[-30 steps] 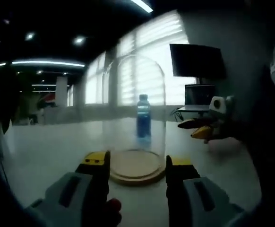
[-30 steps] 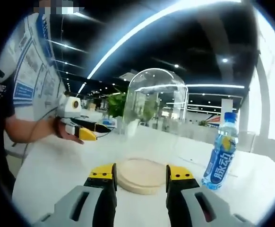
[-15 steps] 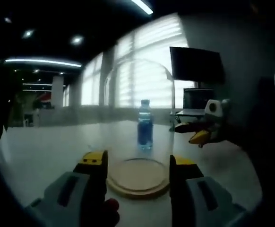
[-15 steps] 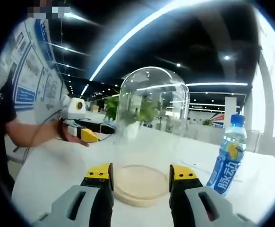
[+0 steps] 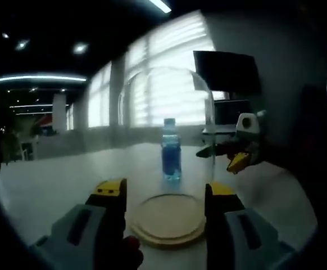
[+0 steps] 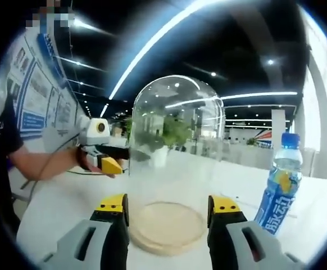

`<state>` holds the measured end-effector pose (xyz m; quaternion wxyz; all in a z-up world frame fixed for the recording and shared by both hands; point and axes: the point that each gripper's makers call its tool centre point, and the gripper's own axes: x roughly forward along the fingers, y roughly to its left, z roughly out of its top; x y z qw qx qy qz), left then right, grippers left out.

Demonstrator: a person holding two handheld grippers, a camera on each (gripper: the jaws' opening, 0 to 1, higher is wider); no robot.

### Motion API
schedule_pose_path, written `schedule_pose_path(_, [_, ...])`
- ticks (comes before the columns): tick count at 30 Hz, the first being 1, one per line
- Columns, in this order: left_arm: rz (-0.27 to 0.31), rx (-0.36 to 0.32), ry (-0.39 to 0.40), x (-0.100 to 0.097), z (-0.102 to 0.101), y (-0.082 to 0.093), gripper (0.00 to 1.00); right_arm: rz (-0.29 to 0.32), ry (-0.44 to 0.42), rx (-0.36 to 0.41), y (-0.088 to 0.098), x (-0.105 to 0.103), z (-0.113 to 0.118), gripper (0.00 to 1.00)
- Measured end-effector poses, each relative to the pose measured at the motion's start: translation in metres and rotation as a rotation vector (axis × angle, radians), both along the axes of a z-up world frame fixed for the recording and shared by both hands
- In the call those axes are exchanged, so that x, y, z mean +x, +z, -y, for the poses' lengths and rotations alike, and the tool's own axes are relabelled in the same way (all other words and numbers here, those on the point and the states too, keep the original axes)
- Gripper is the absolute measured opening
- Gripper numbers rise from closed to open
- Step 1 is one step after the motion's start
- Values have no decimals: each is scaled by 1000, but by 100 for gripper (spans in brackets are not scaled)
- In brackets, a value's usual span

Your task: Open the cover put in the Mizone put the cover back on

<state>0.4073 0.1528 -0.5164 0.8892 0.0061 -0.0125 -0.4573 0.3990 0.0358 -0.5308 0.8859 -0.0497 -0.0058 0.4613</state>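
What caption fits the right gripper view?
Open right gripper faces the glass dome on its wooden base; Mizone bottle stands outside.

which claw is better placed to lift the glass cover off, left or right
Hard to call; both could. The glass cover stands on its wooden base, bracketed by the open left claw and the open right claw alike. I'd lift with both, then fetch the Mizone bottle, which stands outside the cover.

On the table [image 6: 68, 208], the glass dome [image 6: 177, 146] stands on its wooden base [image 6: 166, 228] (dead centre); the Mizone bottle [image 6: 280, 185] stands apart at its 3 o'clock in the right gripper view.
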Motion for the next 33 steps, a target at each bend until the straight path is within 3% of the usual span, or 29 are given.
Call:
schedule_pose_path(5, [16,39,-17,3,6,-4,47,-10,18,0,1,7,-4,52])
schedule_pose_path(13, [-2,-11,-76,10,8,1,51,-26,57,-7,-3,17,-9,55])
schedule_pose_path(33, [-37,-21,-229,18,10,0,56,-29,180,-44,3,26,-19,62])
